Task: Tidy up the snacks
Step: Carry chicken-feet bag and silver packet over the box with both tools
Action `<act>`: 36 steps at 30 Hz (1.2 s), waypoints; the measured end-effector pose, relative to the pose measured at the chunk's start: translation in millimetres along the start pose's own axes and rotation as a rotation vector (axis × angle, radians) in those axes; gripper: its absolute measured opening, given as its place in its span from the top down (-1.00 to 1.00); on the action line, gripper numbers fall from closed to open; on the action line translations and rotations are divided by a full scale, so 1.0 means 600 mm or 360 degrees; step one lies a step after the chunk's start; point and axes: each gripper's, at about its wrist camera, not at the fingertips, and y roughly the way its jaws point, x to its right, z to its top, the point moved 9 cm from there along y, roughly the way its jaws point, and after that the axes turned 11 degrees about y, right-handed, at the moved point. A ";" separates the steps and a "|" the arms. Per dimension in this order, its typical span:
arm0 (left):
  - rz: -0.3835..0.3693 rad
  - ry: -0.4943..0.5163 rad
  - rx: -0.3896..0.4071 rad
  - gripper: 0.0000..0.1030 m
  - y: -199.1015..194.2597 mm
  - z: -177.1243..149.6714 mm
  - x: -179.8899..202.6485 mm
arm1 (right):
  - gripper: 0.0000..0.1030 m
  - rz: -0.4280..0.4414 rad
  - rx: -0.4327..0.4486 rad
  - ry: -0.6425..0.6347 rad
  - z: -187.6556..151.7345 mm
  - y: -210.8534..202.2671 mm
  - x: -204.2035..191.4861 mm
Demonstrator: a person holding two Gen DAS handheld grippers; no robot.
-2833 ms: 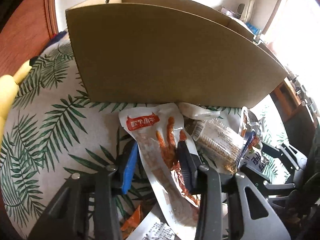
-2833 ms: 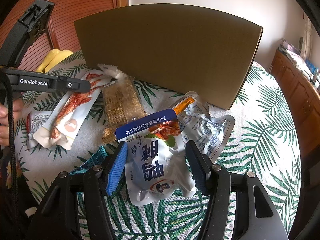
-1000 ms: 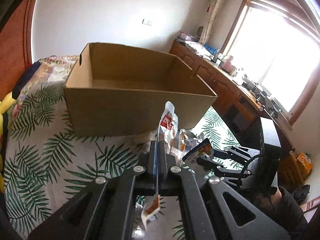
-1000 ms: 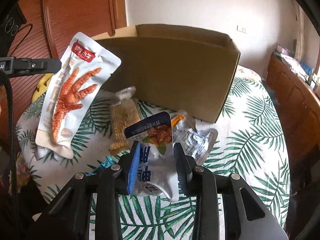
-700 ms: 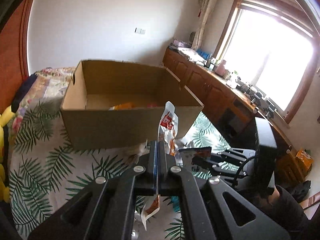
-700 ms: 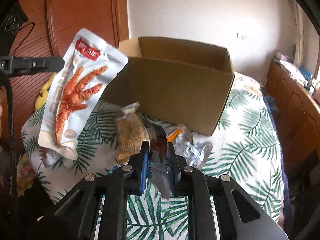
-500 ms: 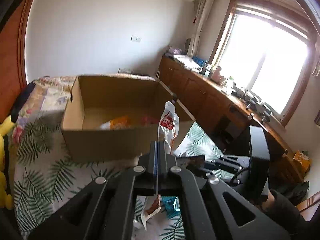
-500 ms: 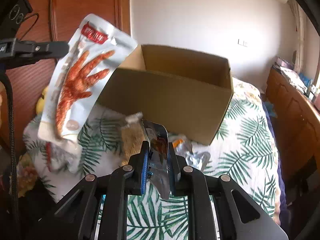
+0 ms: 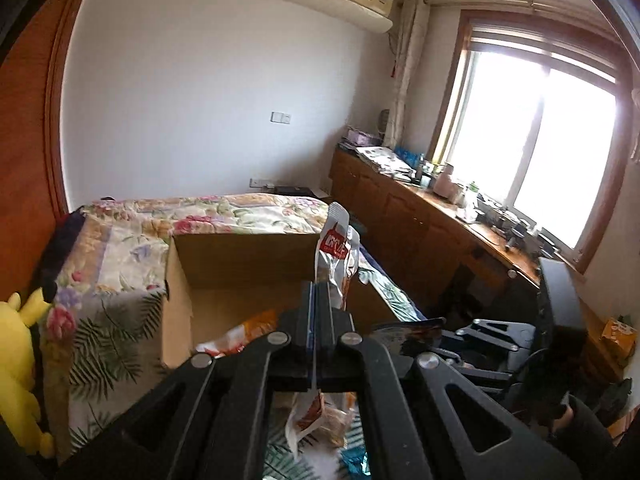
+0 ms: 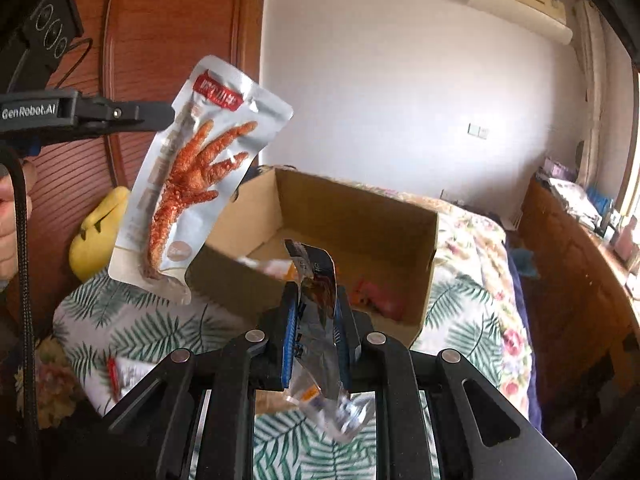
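Observation:
My left gripper (image 9: 318, 300) is shut on a silver chicken-foot snack packet (image 9: 335, 256), held edge-on above the near wall of an open cardboard box (image 9: 176, 300). In the right wrist view the same packet (image 10: 192, 196) hangs from the left gripper (image 10: 160, 114) to the left of the box (image 10: 360, 216). My right gripper (image 10: 314, 320) is shut on a crumpled blue-and-silver snack pouch (image 10: 316, 312), held above the box's near wall. The box holds an orange packet (image 9: 244, 332) and a pink one (image 10: 376, 294).
The box sits on a bed with a palm-leaf sheet (image 10: 452, 308) and a floral quilt (image 9: 224, 212). A yellow plush toy (image 9: 20, 344) lies at the left. Loose snack packets (image 9: 324, 424) lie on the sheet below the grippers. A wooden counter (image 9: 440, 216) runs under the window.
Both grippers closed on their packets, lifted them off the sheet and carried them up and toward the box, whose inside now shows.

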 end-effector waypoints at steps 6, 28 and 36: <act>0.0083 0.0004 -0.0019 1.00 0.038 0.022 -0.036 | 0.71 -0.0041 -0.0013 0.0020 0.036 0.032 0.009; 0.0282 -0.0018 -0.0120 1.00 0.163 0.006 -0.120 | 0.71 -0.0224 -0.0088 0.0097 0.075 0.156 0.069; 0.0326 0.0026 -0.0178 1.00 0.192 -0.020 -0.116 | 0.71 -0.0230 -0.0141 0.0130 0.043 0.189 0.073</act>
